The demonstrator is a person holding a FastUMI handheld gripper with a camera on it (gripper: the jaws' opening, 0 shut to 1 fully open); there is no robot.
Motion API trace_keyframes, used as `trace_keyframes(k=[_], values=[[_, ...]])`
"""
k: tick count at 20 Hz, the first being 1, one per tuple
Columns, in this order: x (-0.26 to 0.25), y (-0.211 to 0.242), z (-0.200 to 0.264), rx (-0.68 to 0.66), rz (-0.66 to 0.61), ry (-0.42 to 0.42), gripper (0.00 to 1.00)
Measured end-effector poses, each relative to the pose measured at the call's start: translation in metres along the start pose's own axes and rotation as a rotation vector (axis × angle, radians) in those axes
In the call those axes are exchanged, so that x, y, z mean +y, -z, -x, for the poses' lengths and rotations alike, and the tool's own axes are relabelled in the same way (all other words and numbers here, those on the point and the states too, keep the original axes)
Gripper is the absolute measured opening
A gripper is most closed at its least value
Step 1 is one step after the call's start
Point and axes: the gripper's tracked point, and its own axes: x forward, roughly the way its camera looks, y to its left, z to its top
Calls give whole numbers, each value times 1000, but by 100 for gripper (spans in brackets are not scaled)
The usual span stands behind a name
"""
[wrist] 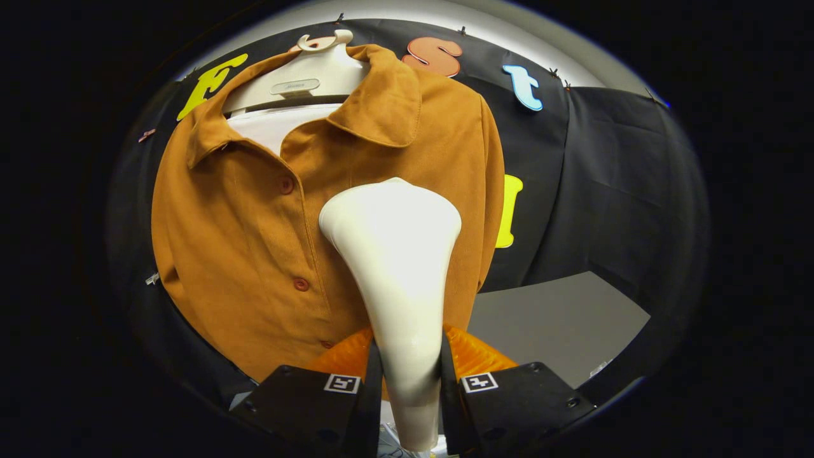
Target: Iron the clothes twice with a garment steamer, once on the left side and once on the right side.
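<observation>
wall: we see black cloth (610,165) hanging in folds, pinned along its top by small clips (147,135) | above: pale bright band (509,32) | lower right: flat grey surface (559,324)

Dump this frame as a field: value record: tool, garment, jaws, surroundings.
tool: white garment steamer, handle between the jaws, head upward against the shirt front
garment: brown button-up shirt on a pale hanger, white layer at the collar opening
gripper: jaws shut on the steamer handle, both sides pressing
steamer position: beside the button line, on the side toward the grey table
surroundings: grey table beyond the shirt, black cloth wall behind
</observation>
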Motion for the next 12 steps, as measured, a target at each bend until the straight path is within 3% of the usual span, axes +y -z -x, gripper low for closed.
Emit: trace_keyframes(k=[12], values=[[-8, 66, -12, 136, 4, 44, 43]])
